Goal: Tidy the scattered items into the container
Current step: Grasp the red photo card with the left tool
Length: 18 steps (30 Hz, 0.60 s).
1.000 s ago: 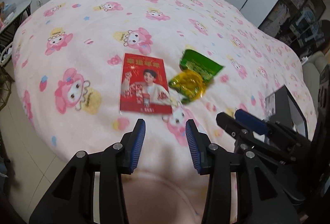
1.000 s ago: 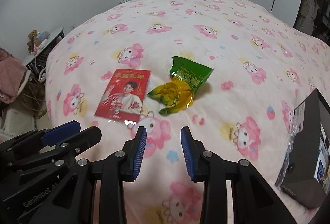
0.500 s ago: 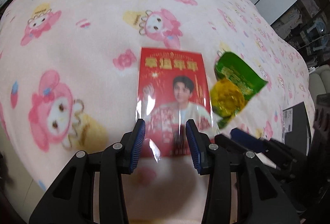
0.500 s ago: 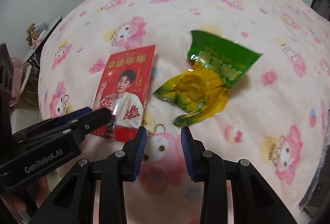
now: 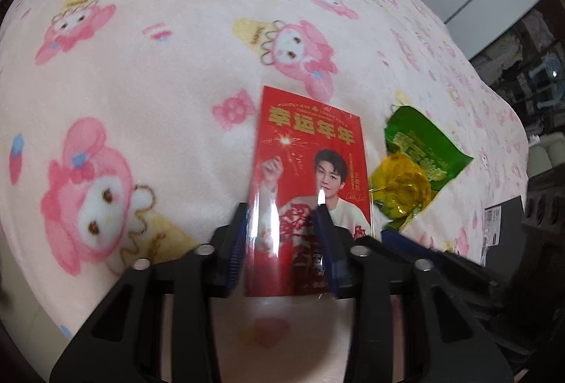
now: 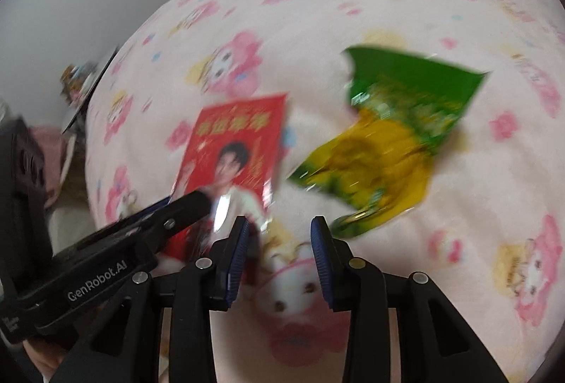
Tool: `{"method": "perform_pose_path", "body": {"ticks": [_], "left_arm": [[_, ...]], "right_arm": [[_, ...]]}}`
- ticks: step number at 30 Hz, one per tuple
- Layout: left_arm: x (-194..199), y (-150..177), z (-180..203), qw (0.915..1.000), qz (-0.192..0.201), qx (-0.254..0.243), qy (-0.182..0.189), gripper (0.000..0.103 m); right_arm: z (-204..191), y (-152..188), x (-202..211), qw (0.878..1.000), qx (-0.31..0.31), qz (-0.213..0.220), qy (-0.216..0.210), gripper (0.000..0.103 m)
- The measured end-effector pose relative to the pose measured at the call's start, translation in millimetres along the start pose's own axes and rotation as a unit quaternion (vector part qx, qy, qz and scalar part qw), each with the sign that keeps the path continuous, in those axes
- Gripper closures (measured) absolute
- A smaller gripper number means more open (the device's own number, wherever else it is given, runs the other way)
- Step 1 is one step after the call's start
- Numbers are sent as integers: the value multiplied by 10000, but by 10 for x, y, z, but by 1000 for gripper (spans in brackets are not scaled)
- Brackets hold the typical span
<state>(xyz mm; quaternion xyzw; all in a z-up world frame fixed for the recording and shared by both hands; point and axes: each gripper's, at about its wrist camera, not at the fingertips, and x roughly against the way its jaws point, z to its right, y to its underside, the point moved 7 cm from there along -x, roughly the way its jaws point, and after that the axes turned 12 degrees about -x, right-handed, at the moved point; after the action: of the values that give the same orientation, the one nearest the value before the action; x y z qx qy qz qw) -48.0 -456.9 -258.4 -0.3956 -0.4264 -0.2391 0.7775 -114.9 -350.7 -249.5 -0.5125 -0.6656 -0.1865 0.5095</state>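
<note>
Two grippers have dropped close over the pink cartoon-print blanket (image 5: 148, 93) since a second ago. The left gripper (image 5: 282, 224) now straddles the near end of the glossy red rectangular card in its clear sleeve (image 5: 310, 178), jaws closing on it (pads not visibly pressing yet). The right gripper (image 6: 279, 234) hovers part-open and empty just short of the crumpled green-and-yellow foil snack wrapper (image 6: 388, 143). Both pickups look imminent; the dark box (image 5: 505, 234) waits at the right edge.
</note>
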Motion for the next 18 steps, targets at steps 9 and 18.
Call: {"method": "perform_pose_path", "body": {"ticks": [9,18], "left_arm": [[163,101,260,9995,-70,-119,281,76],[399,330,1053,9946,-175,-805,626,76]], "right_arm": [[-77,115,125,9990,375,-93,-246,76],[365,352,747,9992,110,365,-74,76]]}}
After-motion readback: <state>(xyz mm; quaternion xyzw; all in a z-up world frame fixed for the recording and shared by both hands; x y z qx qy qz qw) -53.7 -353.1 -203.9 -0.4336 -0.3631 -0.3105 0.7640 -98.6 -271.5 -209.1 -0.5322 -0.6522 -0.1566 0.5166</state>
